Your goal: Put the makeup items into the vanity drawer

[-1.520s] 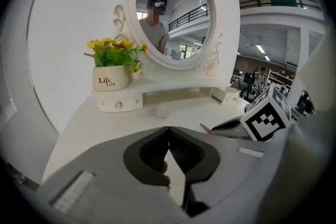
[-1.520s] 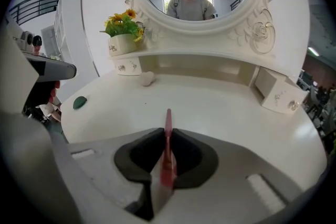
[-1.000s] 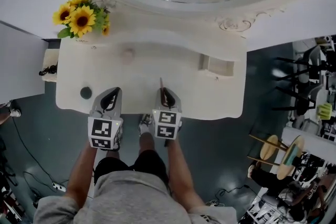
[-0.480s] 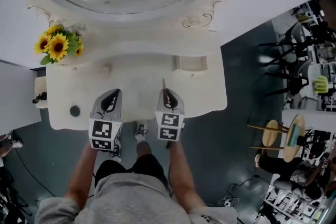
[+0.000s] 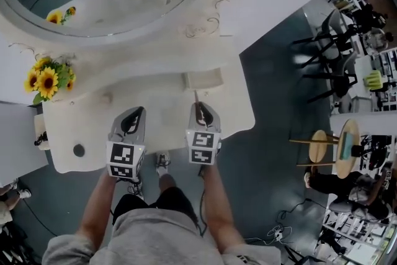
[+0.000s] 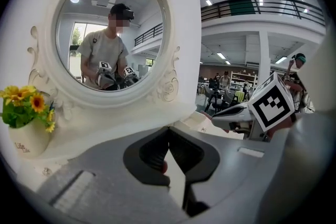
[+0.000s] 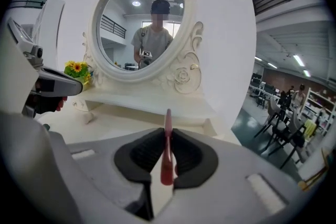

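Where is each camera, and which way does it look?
Head view: on the person's head, facing down at the vanity top; forearms, left gripper and right gripper show.
Left gripper view: rides that gripper, faces the mirror; its shut jaws show.
Right gripper view: likewise, jaws pinching a pink stick.
Both share the mirror and sunflowers.

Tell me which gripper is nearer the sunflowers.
Left. The left gripper is in front and to the right of the sunflowers; the right gripper is farther right still, beyond the left one.
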`<state>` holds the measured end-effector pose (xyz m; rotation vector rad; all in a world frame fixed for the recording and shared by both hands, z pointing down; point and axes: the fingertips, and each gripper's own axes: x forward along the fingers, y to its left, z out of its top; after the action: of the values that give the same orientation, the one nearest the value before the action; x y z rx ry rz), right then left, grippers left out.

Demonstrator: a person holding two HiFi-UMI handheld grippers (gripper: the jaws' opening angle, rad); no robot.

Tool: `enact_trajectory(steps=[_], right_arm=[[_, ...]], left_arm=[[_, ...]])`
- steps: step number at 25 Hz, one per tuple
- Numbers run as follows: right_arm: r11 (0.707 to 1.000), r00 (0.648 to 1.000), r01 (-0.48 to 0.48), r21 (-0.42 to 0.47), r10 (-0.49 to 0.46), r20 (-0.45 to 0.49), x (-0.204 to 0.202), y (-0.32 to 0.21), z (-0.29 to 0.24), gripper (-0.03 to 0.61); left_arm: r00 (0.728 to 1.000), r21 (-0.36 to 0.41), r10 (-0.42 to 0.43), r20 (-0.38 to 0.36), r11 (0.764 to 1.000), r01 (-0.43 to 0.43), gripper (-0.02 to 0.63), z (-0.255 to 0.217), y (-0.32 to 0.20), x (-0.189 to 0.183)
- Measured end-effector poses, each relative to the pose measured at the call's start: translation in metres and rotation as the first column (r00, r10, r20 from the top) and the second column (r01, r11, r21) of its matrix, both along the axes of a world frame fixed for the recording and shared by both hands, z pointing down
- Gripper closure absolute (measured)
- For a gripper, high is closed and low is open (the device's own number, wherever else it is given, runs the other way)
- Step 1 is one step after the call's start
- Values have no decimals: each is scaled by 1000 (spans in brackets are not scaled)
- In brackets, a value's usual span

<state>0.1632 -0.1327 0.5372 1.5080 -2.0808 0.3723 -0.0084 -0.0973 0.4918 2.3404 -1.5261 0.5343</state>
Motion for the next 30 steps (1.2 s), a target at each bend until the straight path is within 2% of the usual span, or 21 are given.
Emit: enact_trajectory(steps=[9, 14, 17, 23, 26, 30], right_arm=[[999, 998, 41, -7, -41, -46, 30, -39, 6, 527], [993, 988, 110, -44, -114, -106, 36, -55, 16, 526], [980, 967, 192, -57, -199, -157, 35, -63, 23, 528], [920, 885, 380, -91, -391, -255, 28, -76, 33, 526], [875, 821, 468, -120, -481, -308, 25, -81, 40, 527], [804, 719, 568, -178, -590, -368, 21, -83, 50, 527]], left_arm=[[999, -7, 34, 2, 999, -34, 603, 7, -31, 32], [999, -19, 37, 9, 999, -37, 603, 14, -47, 43], [999, -23, 34, 9, 999, -34, 603, 17, -55, 47], [1000, -36, 25, 14, 999, -24, 603, 24, -65, 52], [1000, -41, 17, 13, 999, -17, 603, 28, -70, 54], [1000, -45, 9, 14, 999, -9, 603, 31, -73, 54]])
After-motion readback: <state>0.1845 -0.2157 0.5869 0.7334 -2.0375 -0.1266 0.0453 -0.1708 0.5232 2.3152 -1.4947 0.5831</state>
